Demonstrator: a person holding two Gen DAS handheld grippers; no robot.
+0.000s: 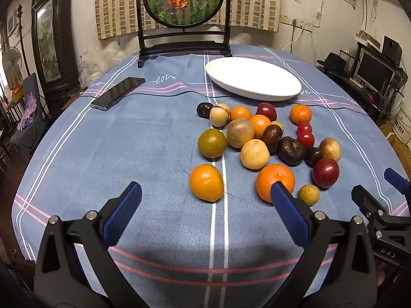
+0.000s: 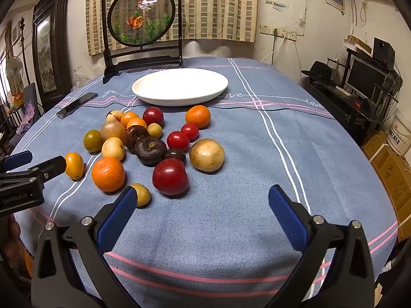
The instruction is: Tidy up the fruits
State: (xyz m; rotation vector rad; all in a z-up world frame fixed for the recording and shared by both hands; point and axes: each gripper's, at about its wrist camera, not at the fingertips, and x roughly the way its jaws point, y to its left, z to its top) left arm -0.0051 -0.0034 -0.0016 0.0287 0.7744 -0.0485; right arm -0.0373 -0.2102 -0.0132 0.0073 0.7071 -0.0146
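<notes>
Several loose fruits lie in a cluster on the blue tablecloth: oranges (image 1: 275,181) (image 2: 108,174), dark red plums (image 1: 325,172) (image 2: 170,177), tan round fruits (image 1: 254,154) (image 2: 207,155), dark brown fruits (image 1: 291,151) (image 2: 150,151), small red tomatoes (image 2: 178,140) and a green one (image 1: 212,143). An empty white plate (image 1: 253,78) (image 2: 179,86) sits behind them. My left gripper (image 1: 205,191) is open above the near cloth, an orange fruit (image 1: 206,182) between its fingers' line. My right gripper (image 2: 201,196) is open and empty, just short of the red plum.
A black phone (image 1: 118,93) (image 2: 77,105) lies at the left of the table with a thin black cable across the cloth. A framed round goldfish screen (image 1: 183,12) (image 2: 141,20) stands at the table's far edge. Shelves with a monitor (image 2: 364,77) stand at right.
</notes>
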